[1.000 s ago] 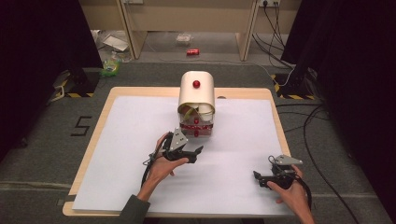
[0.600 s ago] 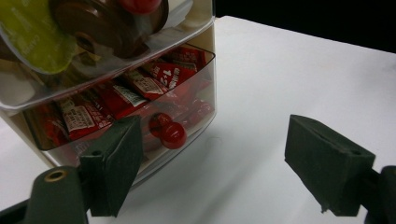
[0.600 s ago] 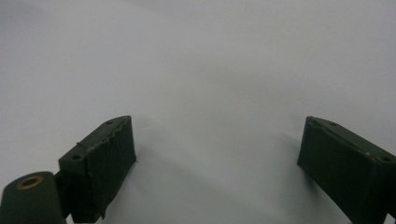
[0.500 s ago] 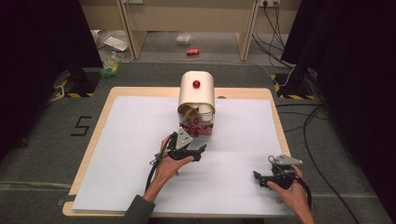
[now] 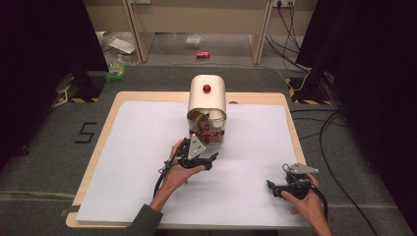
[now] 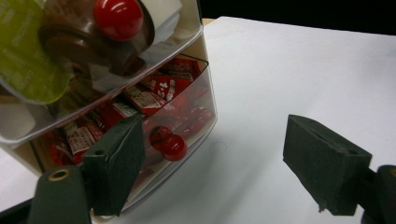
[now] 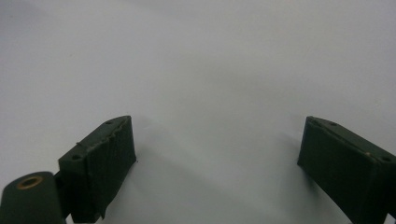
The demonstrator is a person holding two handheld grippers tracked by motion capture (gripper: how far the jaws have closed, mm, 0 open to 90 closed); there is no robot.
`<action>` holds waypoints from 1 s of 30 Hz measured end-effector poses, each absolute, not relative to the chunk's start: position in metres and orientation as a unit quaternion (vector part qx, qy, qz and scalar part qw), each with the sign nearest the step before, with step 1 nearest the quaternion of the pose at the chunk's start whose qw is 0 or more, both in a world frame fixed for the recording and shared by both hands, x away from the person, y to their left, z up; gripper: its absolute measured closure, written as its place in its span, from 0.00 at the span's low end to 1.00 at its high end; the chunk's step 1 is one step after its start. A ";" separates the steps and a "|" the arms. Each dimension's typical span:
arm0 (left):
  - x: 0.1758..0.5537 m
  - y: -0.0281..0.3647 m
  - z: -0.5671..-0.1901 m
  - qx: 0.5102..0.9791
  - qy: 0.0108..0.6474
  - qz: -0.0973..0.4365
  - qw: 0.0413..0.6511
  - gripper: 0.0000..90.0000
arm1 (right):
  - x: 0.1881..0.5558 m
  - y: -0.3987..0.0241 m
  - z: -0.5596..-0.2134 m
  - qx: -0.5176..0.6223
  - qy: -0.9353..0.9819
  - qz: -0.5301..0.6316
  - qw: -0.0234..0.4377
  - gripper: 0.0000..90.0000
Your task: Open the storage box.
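While the left gripper (image 5: 212, 158) gapes beside the drawer box (image 5: 207, 111), the right gripper (image 5: 271, 187), fingers spread, faces bare white sheet (image 5: 147, 147).

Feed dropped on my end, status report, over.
Left gripper open, at drawer knob of the box. Right gripper open, idle on the paper. Drawer shut, path clear.

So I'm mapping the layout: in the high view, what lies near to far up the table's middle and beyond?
Left gripper → drawer box with a red knob → red can on the floor.
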State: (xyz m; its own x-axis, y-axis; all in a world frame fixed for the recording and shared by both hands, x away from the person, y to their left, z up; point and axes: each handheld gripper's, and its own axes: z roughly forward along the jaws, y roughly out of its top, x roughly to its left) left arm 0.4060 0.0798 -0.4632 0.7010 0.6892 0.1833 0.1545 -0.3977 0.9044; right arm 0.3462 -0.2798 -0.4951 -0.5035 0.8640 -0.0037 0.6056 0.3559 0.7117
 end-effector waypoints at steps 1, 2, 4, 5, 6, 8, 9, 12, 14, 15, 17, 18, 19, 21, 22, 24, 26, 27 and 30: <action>0.406 0.080 -0.463 0.788 0.268 0.279 0.479 0.23 | 0.346 -0.280 -0.495 0.459 0.800 0.334 0.194 0.12; 0.407 0.079 -0.462 0.793 0.260 0.279 0.475 0.23 | 0.346 -0.280 -0.495 0.459 0.800 0.334 0.194 0.12; 0.408 0.078 -0.459 0.793 0.256 0.283 0.476 0.22 | 0.346 -0.280 -0.495 0.459 0.800 0.334 0.193 0.12; 0.409 0.077 -0.458 0.793 0.253 0.285 0.475 0.22 | 0.346 -0.280 -0.495 0.459 0.800 0.334 0.193 0.12; 0.409 0.077 -0.457 0.794 0.251 0.285 0.474 0.22 | 0.346 -0.280 -0.495 0.459 0.800 0.334 0.193 0.12; 0.411 0.077 -0.456 0.794 0.250 0.286 0.475 0.22 | 0.346 -0.280 -0.495 0.459 0.800 0.334 0.194 0.12; 0.412 0.077 -0.457 0.795 0.252 0.285 0.473 0.22 | 0.346 -0.280 -0.495 0.459 0.800 0.334 0.194 0.12; 0.415 0.078 -0.461 0.799 0.251 0.288 0.464 0.22 | 0.346 -0.280 -0.495 0.459 0.800 0.334 0.194 0.12; 0.415 0.078 -0.461 0.800 0.248 0.293 0.461 0.22 | 0.346 -0.280 -0.495 0.459 0.800 0.334 0.194 0.12; 0.415 0.078 -0.461 0.799 0.247 0.295 0.463 0.22 | 0.346 -0.280 -0.495 0.459 0.800 0.334 0.194 0.12; 0.414 0.077 -0.460 0.798 0.242 0.298 0.465 0.22 | 0.346 -0.280 -0.495 0.459 0.800 0.334 0.193 0.12; 0.414 0.077 -0.460 0.798 0.241 0.299 0.464 0.22 | 0.346 -0.280 -0.495 0.459 0.800 0.334 0.194 0.12; 0.414 0.077 -0.461 0.798 0.240 0.301 0.463 0.21 | 0.346 -0.280 -0.495 0.459 0.800 0.334 0.193 0.12; 0.416 0.077 -0.462 0.799 0.238 0.308 0.459 0.21 | 0.346 -0.280 -0.495 0.459 0.800 0.334 0.194 0.12; 0.417 0.077 -0.462 0.799 0.237 0.308 0.458 0.22 | 0.346 -0.280 -0.495 0.459 0.800 0.334 0.194 0.12; 0.418 0.078 -0.464 0.800 0.235 0.308 0.458 0.22 | 0.346 -0.280 -0.495 0.459 0.800 0.334 0.194 0.12; 0.418 0.078 -0.464 0.802 0.228 0.309 0.458 0.22 | 0.346 -0.280 -0.495 0.459 0.800 0.334 0.194 0.12; 0.418 0.078 -0.464 0.803 0.224 0.311 0.456 0.22 | 0.346 -0.280 -0.495 0.459 0.800 0.334 0.193 0.12; 0.417 0.078 -0.465 0.808 0.207 0.327 0.444 0.24 | 0.346 -0.280 -0.495 0.459 0.800 0.334 0.194 0.12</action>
State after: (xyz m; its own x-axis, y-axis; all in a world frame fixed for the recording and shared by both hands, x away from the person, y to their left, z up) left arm 0.4171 0.0779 -0.4649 0.7001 0.6257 0.3441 0.0447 -0.5194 0.8534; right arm 0.3462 -0.2798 -0.4951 -0.5043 0.8635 -0.0036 0.6052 0.3564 0.7119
